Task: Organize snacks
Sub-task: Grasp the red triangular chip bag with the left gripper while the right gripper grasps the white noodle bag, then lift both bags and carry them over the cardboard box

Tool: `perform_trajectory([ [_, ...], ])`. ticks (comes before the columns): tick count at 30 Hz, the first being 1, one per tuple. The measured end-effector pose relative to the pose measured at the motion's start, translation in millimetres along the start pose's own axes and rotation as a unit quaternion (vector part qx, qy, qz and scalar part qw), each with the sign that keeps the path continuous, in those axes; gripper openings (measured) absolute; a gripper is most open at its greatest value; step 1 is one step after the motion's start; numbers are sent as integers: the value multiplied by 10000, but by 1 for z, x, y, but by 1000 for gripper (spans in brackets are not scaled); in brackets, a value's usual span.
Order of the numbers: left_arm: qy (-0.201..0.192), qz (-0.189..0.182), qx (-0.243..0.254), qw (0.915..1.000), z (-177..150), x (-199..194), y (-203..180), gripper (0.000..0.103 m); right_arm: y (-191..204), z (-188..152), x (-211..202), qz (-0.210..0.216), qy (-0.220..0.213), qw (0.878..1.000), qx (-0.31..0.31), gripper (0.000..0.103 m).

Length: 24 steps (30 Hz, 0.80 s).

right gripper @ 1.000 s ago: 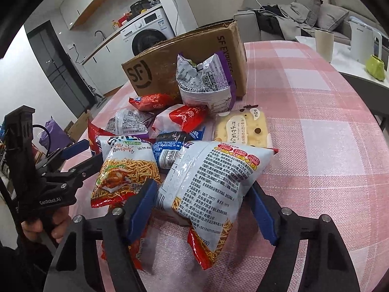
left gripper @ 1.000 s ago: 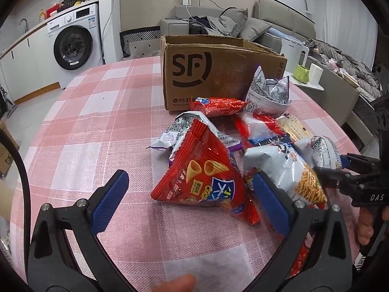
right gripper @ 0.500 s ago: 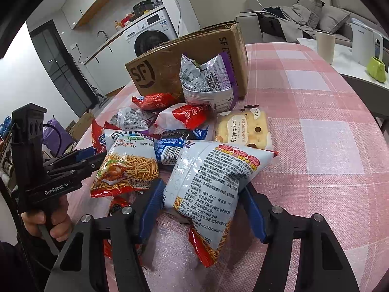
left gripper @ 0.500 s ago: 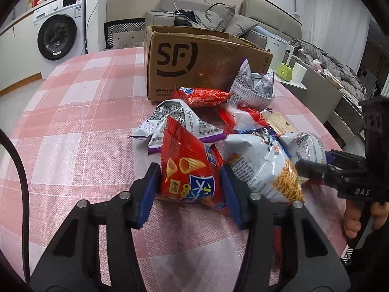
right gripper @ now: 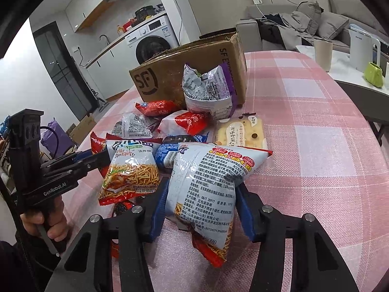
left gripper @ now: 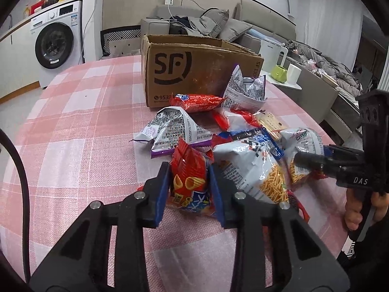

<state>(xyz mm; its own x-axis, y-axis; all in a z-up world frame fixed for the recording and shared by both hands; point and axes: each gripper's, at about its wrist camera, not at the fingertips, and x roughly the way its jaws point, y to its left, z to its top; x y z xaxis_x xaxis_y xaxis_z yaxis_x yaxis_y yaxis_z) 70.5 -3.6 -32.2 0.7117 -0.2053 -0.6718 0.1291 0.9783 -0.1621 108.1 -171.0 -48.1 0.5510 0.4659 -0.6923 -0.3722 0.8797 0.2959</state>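
Two bags are gripped at once: my left hand-held gripper [left gripper: 189, 186] pinches the red corn-snack bag [left gripper: 190, 182], my right hand-held gripper [right gripper: 200, 205] has just been closing on the white noodle-snack bag [right gripper: 209, 189]. Both bags rest on the surface [right gripper: 328, 160]; next, probably lift toward the cardboard box [left gripper: 194, 73].

Both grippers closed onto snack bags.
Left gripper [left gripper: 189, 185]: jaws went from wide apart to pinching the red snack bag [left gripper: 190, 182], now squeezed narrow. Right gripper [right gripper: 200, 204]: jaws have just been closing against the white noodle-snack bag [right gripper: 206, 182].
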Motion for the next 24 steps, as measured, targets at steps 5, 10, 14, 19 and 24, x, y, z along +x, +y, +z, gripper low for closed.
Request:
perform_trajectory([
  [5, 334, 102, 135, 9993, -5, 13, -3, 60, -1, 0, -3, 0, -27, 10000, 35, 52],
  [10, 710, 350, 200, 9967, -7, 27, -2, 75, -4, 0, -3, -3, -24, 10000, 54, 52],
  [14, 532, 265, 378, 9975, -9, 19, -4, 53, -3, 0, -3, -19, -22, 10000, 32, 52],
  [19, 349, 182, 236, 9989, -11, 11, 0, 48, -1, 0, -5, -14, -87, 10000, 1, 52],
  [24, 156, 233, 249, 9993, -10, -5, 0, 48, 0, 2, -12, 9, -198, 9998, -17, 52],
])
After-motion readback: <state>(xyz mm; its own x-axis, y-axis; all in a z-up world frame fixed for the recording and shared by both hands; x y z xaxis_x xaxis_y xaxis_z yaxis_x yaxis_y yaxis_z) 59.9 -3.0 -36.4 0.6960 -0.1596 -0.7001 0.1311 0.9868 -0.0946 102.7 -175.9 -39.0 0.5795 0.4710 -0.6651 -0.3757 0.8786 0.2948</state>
